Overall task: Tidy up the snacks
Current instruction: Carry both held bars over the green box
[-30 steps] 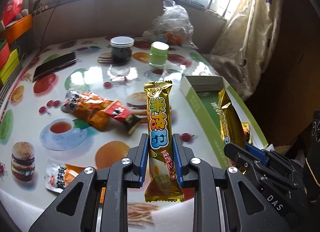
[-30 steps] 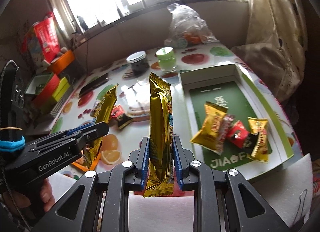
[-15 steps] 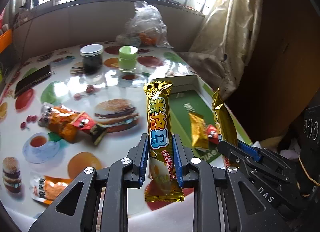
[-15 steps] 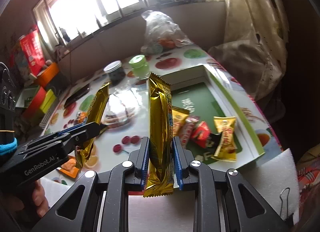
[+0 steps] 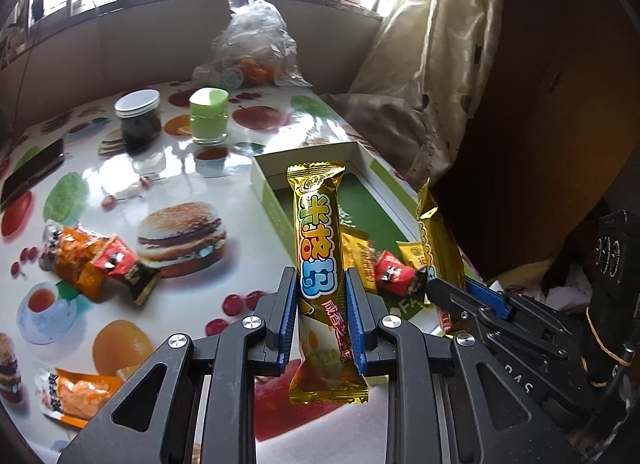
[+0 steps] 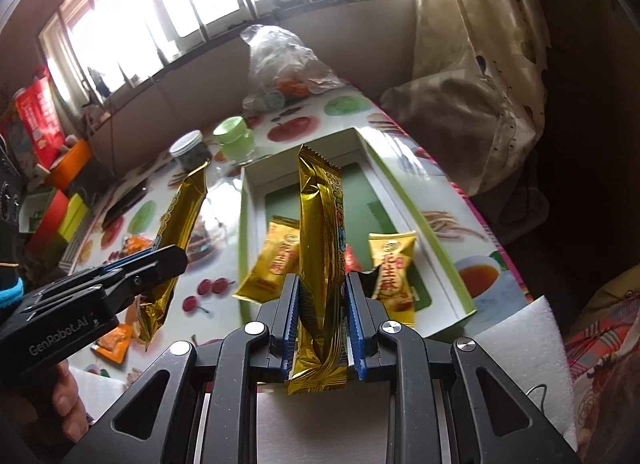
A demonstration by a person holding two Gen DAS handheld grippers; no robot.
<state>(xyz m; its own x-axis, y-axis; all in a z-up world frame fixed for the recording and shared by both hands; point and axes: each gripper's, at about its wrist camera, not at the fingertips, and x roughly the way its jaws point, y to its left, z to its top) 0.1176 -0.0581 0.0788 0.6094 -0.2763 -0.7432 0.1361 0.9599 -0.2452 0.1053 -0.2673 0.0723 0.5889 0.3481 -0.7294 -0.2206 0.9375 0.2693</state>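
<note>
Both tongs are clenched on gold snack bars. From the left wrist camera, the left gripper (image 5: 322, 296) pinches a gold bar with coloured lettering (image 5: 318, 248) between its blue pads, printed face to the lens, upright, its top seal toward twelve o'clock over the near left wall of the green-and-white box (image 5: 272, 208). At three o'clock the right gripper (image 5: 444, 294) reaches in from the lower right, gripping a second gold bar (image 5: 436, 240) edge-on above the box. Inside the box lie a yellow packet (image 5: 354, 252), a red candy (image 5: 394, 274) and another yellow packet (image 5: 412, 254), close together. At nine o'clock on the fruit-print tablecloth (image 5: 120, 192) sit an orange packet (image 5: 76, 260) touching a red-and-black wrapper (image 5: 124, 272); another orange packet (image 5: 72, 392) lies at eight o'clock. Toward eleven o'clock stand a dark jar with a white lid (image 5: 138, 116) and a green jar (image 5: 209, 116), with a clear plastic bag (image 5: 252, 48) behind them at twelve.

From the right wrist camera, the right gripper (image 6: 322, 296) clamps its gold bar (image 6: 320, 248) seam side to the lens, upright over the box (image 6: 424, 220). Two yellow packets (image 6: 276, 260) (image 6: 392, 268) flank it inside the box at ten and two o'clock. At nine o'clock the left gripper (image 6: 164, 264) holds its bar (image 6: 176, 232) tilted above the tablecloth, left of the box. A hand (image 6: 68, 396) shows at seven o'clock.
</note>
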